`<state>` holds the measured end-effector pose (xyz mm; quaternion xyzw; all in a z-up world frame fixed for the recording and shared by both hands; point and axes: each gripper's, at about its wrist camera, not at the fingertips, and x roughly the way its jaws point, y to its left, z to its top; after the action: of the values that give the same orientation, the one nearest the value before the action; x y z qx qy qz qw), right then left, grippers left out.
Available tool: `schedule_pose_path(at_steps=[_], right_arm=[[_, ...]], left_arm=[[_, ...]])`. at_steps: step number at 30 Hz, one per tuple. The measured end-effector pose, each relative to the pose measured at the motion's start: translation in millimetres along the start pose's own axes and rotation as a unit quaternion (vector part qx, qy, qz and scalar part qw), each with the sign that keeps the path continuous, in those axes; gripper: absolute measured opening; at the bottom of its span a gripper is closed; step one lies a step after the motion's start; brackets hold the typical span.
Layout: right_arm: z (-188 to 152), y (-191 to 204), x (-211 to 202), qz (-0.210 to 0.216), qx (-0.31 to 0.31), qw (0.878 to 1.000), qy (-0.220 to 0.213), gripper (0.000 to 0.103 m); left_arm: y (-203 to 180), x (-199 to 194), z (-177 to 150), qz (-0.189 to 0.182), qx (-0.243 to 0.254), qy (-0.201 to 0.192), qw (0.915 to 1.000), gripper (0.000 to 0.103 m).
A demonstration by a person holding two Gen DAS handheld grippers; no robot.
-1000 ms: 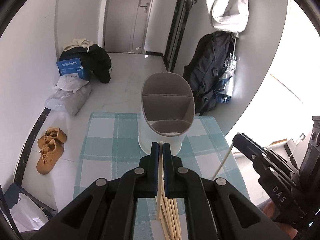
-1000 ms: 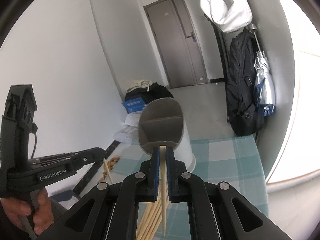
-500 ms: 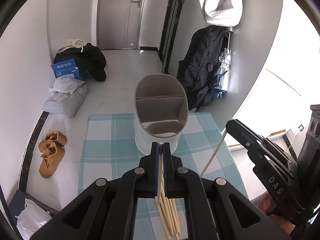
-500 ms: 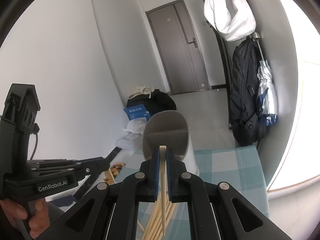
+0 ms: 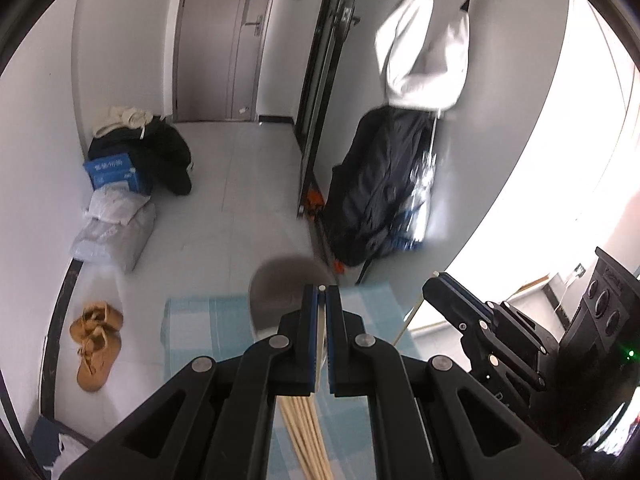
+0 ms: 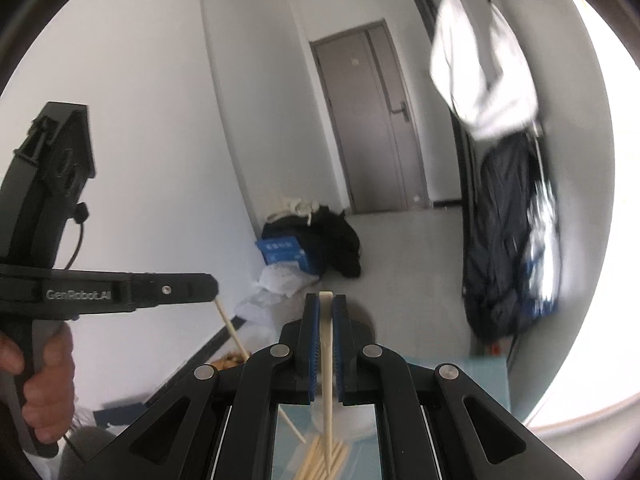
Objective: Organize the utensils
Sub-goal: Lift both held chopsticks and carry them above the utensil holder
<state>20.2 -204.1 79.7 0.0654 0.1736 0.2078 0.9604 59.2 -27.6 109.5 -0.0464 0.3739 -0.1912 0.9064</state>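
My left gripper is shut on one wooden chopstick that hangs down from its pads. Below it, a pile of several chopsticks lies on the checked cloth. The grey-rimmed utensil holder is blurred and half hidden behind the fingers. My right gripper is shut on a pale chopstick above the same pile. Each gripper shows in the other's view: the right one holds its stick, and the left one holds its stick.
A blue-and-white checked cloth covers the small table. On the floor lie brown shoes, grey bags and a blue box. A dark backpack hangs on the right wall. A hand grips the left handle.
Both grippers have risen, each lifting one chopstick off the pile. The holder and table have dropped lower in both views and now sit mostly behind the fingers.
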Motion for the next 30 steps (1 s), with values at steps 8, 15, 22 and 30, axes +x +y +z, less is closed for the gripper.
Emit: schedule_pose_path(at_steps=[8, 15, 22, 30], right_arm=[[70, -1, 27, 0.014, -0.031, 0.998, -0.046, 0.006], [86, -10, 72, 0.023, -0.045, 0.998, -0.043, 0.006], [63, -20, 114, 0.027, -0.050, 0.998, -0.017, 0.006], [33, -27, 130, 0.048, -0.055, 0.997, 0.014, 0.006]], left_arm=[[11, 7, 55, -0.003, 0.009, -0.024, 0.9997, 0.000], [28, 39, 73, 0.005, 0.019, -0.017, 0.9997, 0.000], [38, 67, 71, -0.004, 0.028, 0.013, 0.9995, 0.000], [50, 88, 64, -0.021, 0.014, 0.050, 0.9984, 0.000]])
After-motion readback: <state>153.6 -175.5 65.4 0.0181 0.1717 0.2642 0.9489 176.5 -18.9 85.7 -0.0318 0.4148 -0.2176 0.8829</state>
